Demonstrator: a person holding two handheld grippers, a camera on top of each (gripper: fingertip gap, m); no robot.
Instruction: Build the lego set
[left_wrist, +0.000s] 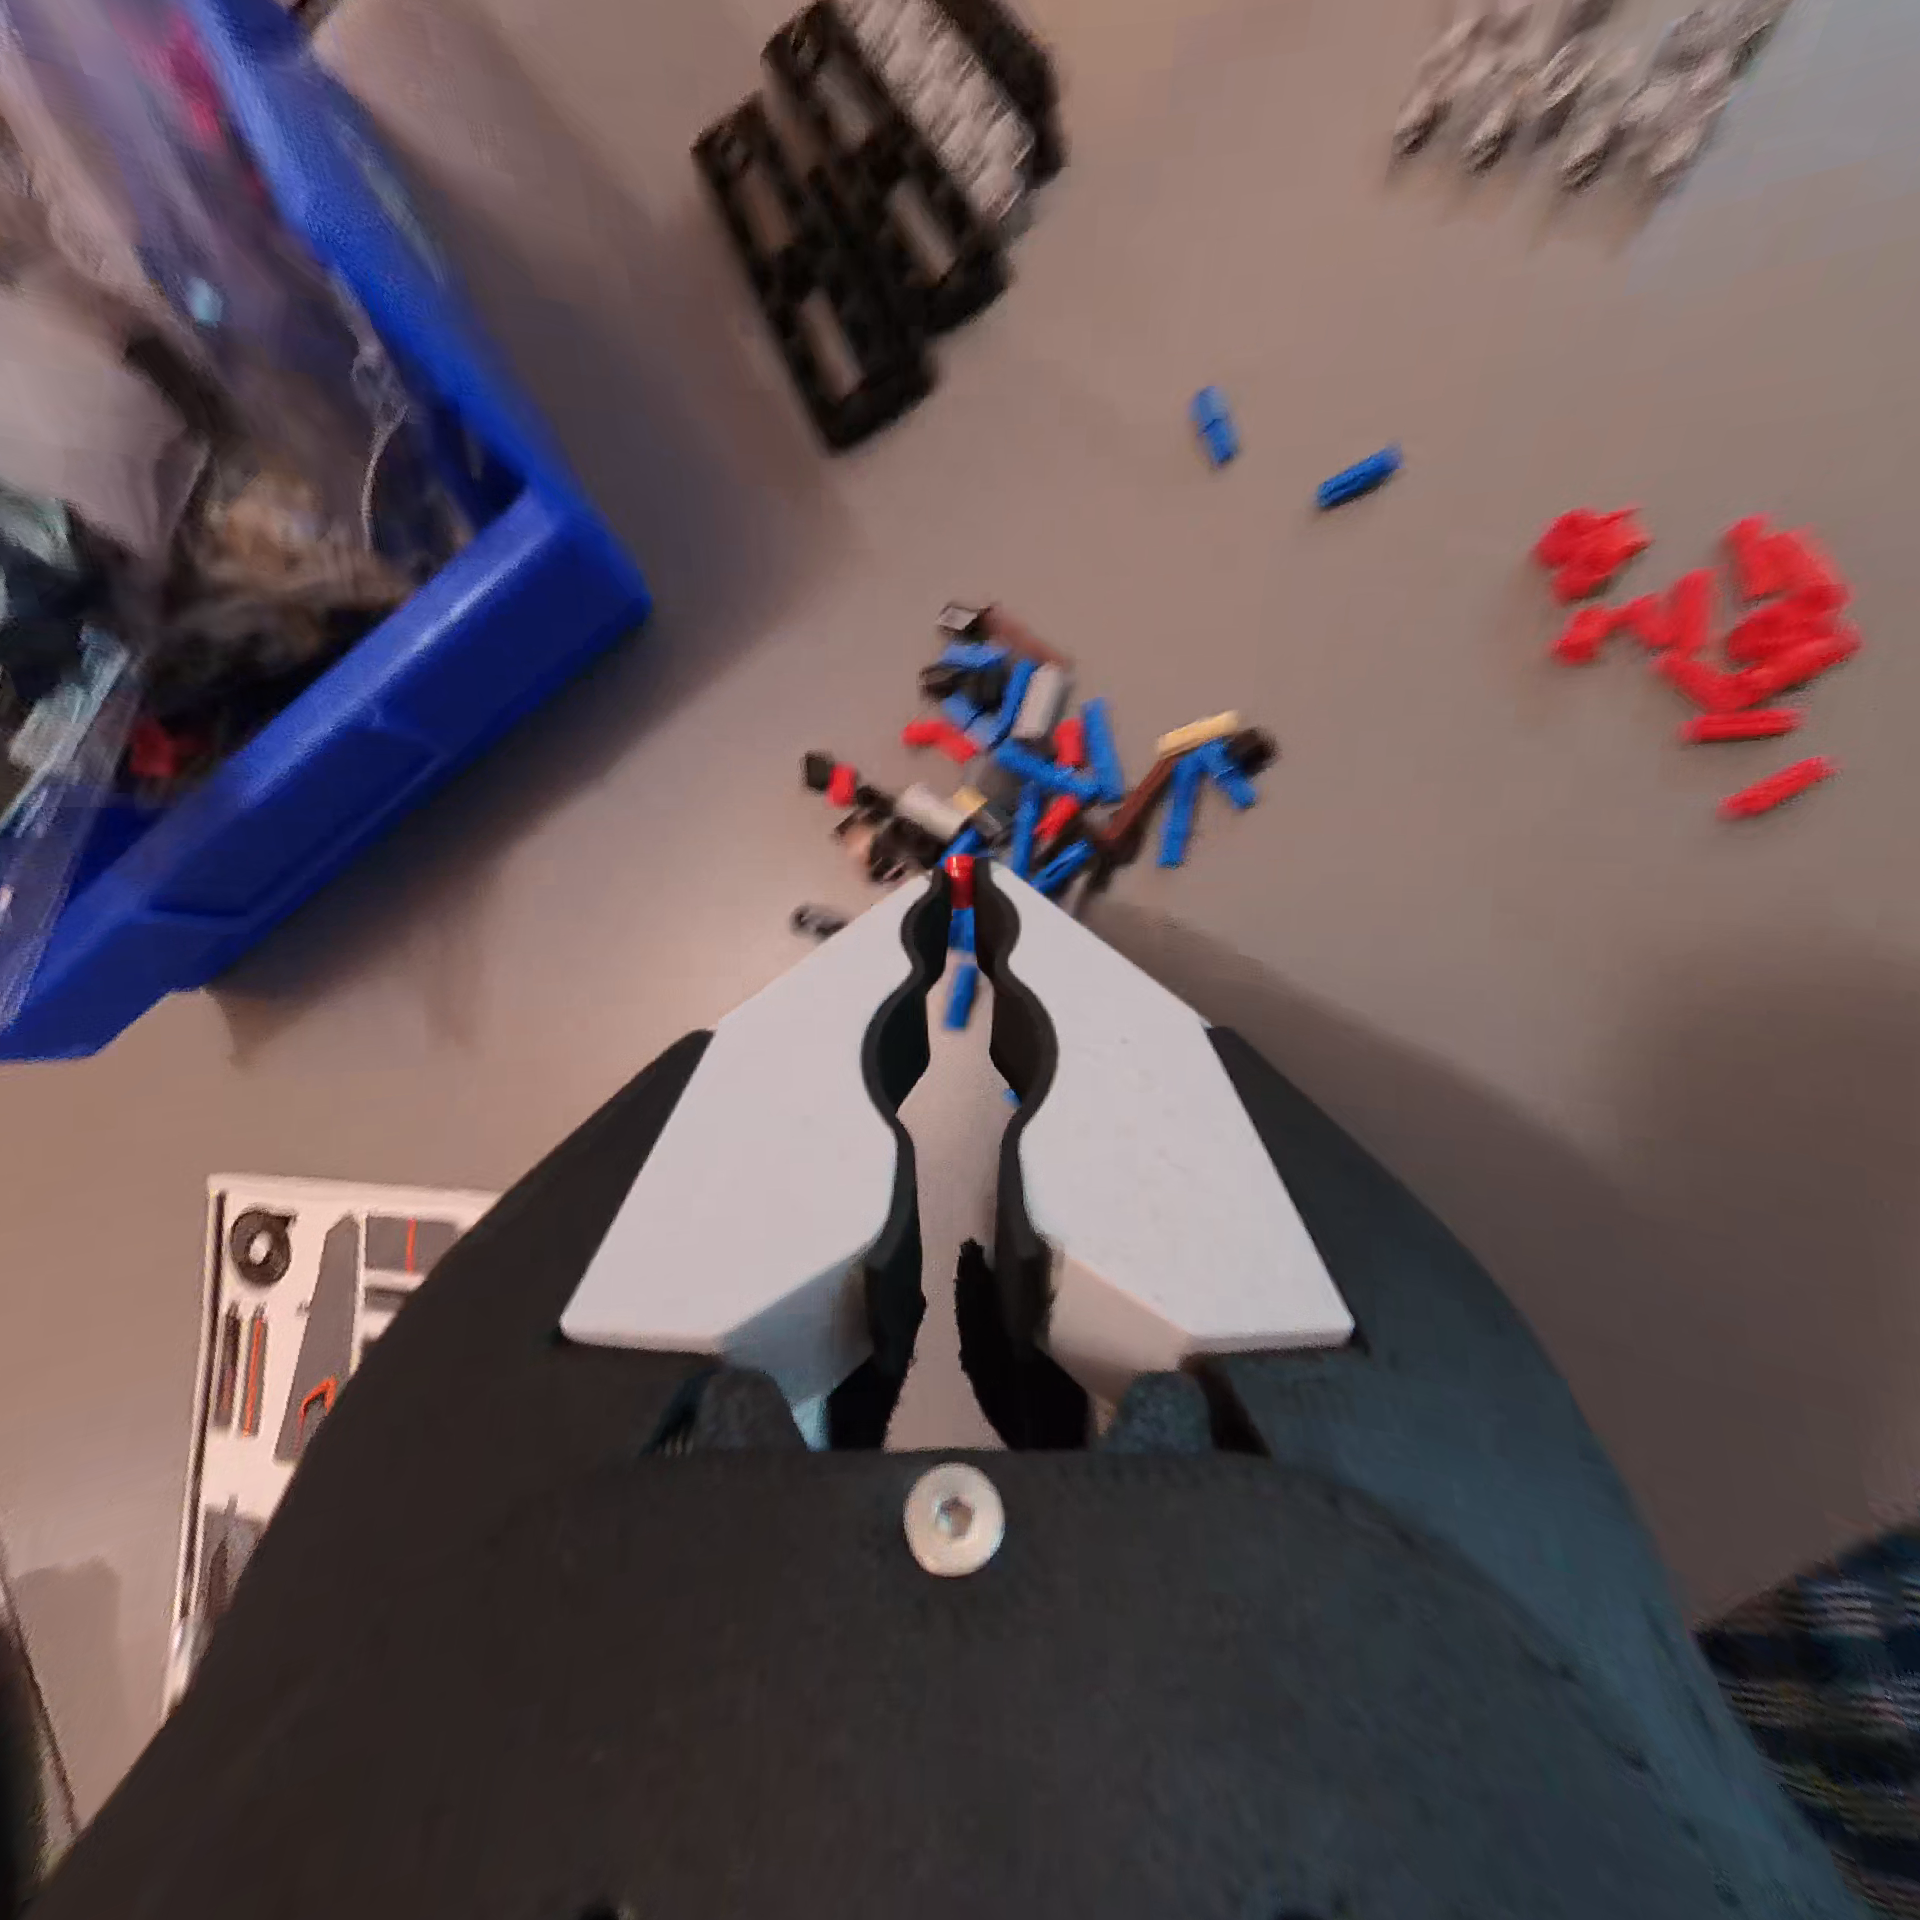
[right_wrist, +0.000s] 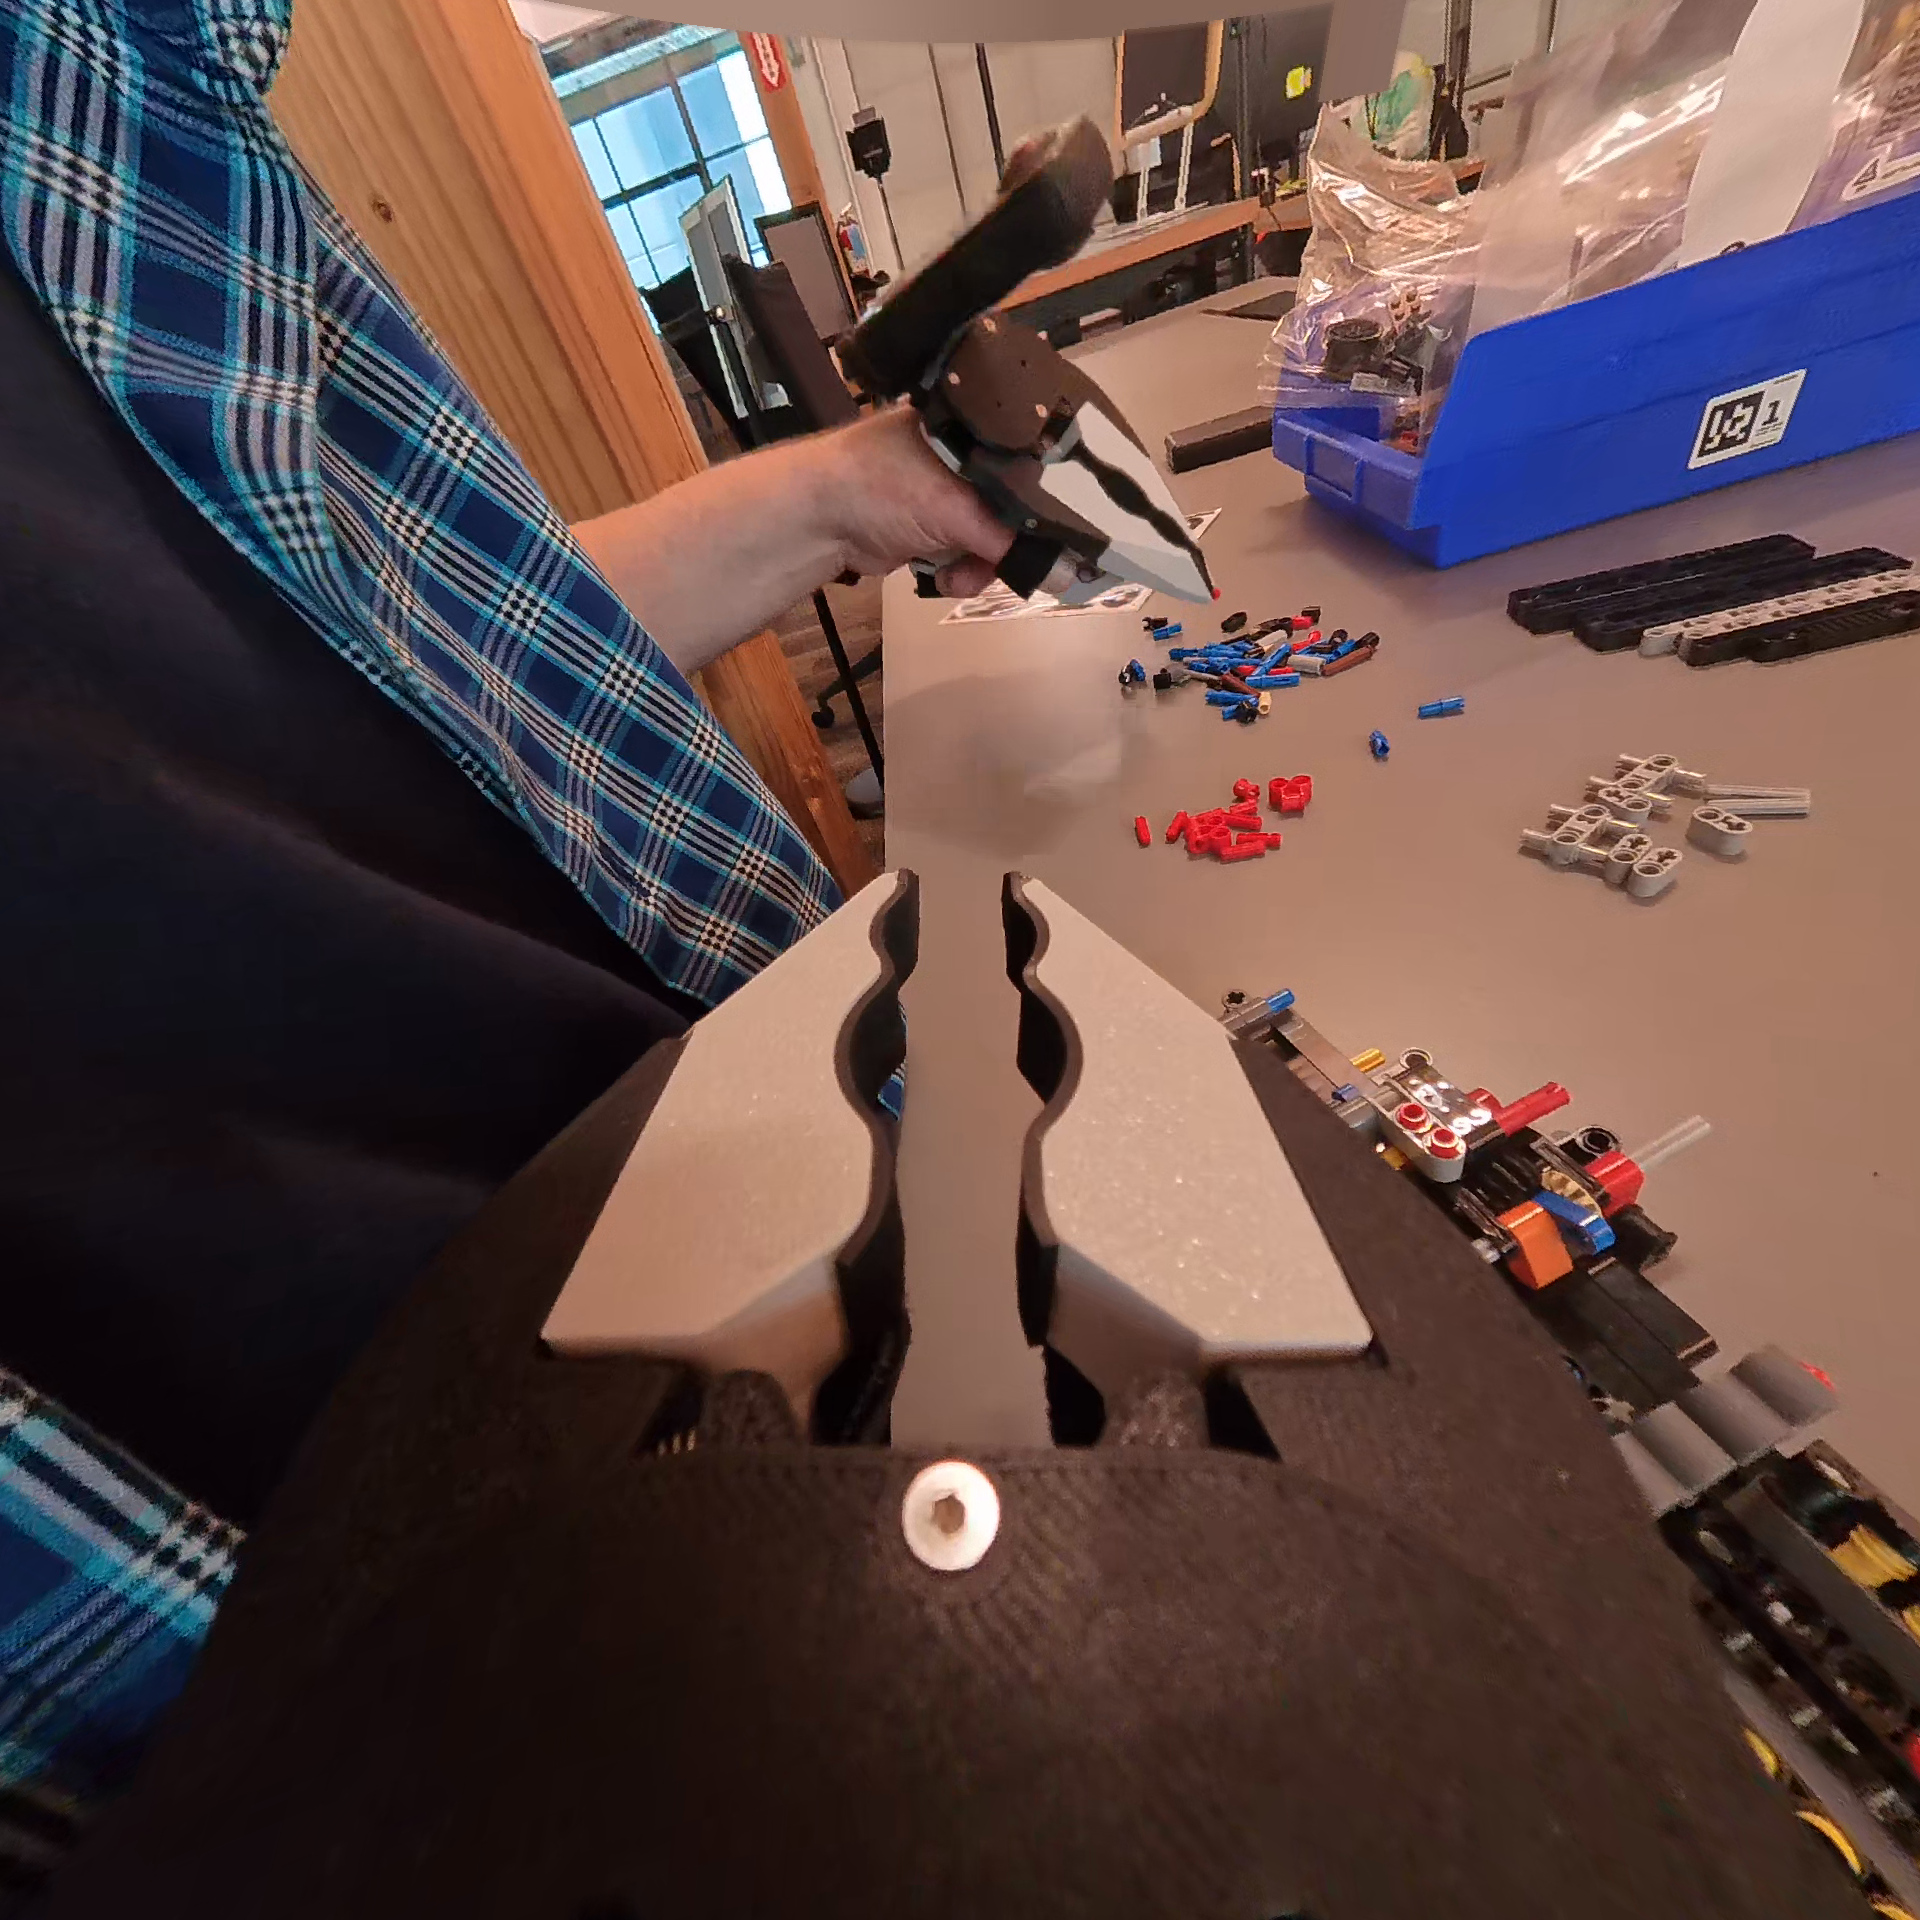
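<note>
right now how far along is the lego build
Done: a partly built multicoloured lego assembly lies by the open, empty right gripper. In hand: the left gripper has its jaws shut on a small red pin, above the mixed blue-and-black pin pile. Left: red pins, grey connectors and black beams lie loose.

blue bin (right_wrist: 1621, 457), plaid shirt (right_wrist: 343, 499), wooden post (right_wrist: 468, 208)

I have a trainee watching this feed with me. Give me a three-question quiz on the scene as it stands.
1. True or false: the left gripper is empty.
2. The right gripper is: A) open, B) shut on a beam.
3. Which colour of pins lie sorted in a pile of their own?

Key: 1. False, it pinches a small red pin above the mixed pile of pins. 2. A. 3. Red.
</note>
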